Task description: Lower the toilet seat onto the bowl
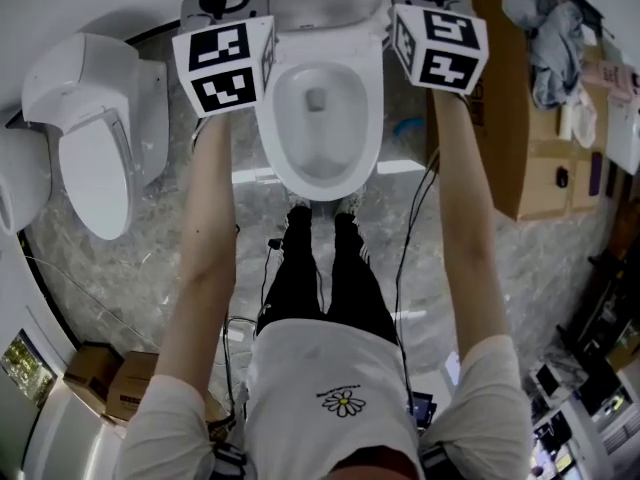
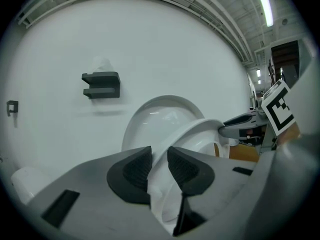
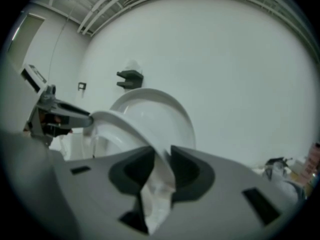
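Plastic, stiff and light on its hinge, the toilet seat (image 2: 196, 132) will likely drop fast if let go, and its glossy rim may slip, so a hold at mid-rim on both sides suits it. It stands tilted, partway between the upright lid (image 2: 160, 111) and the bowl (image 1: 372, 138). The left gripper (image 2: 159, 171) pinches one side of the rim and the right gripper (image 3: 161, 166) the other, jaws narrow on it. One seat, one lid, two grippers; a second toilet (image 1: 95, 143) stands well to the left
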Tool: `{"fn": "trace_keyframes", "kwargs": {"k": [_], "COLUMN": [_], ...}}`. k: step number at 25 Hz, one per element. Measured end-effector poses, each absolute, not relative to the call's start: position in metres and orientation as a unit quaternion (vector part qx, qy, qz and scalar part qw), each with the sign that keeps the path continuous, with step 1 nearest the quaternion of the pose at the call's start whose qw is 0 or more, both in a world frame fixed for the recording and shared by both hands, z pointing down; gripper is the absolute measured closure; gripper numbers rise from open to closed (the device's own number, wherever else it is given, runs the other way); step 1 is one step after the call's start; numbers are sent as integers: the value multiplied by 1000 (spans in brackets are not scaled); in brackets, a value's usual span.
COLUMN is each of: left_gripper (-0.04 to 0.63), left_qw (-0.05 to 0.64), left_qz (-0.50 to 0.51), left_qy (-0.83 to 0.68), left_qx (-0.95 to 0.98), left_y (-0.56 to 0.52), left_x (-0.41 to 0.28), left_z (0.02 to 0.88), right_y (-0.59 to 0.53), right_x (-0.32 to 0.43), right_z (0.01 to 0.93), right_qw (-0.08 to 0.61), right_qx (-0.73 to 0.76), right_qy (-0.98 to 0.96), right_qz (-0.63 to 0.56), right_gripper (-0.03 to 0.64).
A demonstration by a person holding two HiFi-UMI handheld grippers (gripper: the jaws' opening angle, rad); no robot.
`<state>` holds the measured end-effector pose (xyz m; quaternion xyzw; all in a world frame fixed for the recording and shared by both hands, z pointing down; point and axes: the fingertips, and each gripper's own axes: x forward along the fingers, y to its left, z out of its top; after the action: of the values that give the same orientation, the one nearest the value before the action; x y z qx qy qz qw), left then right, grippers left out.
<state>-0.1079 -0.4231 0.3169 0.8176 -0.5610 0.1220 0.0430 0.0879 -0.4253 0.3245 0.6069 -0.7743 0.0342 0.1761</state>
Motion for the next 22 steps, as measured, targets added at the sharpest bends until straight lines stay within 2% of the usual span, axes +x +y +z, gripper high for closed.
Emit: {"fn": "trace_keyframes", "kwargs": {"k": [22], "left_gripper": [477], "left_qw": [26], "left_qz": [136], "left_qy": [-586], "left_qx": [798], "left_y": [-361], "left_x": [-106], "left_z": [323], "right_y": [-364], "right_x": [90], "right_z": [329], "right_qw": [189], "right_qx": [572], "right_qy": [-798], "right_qz": [-3], "right_gripper": [496]}}
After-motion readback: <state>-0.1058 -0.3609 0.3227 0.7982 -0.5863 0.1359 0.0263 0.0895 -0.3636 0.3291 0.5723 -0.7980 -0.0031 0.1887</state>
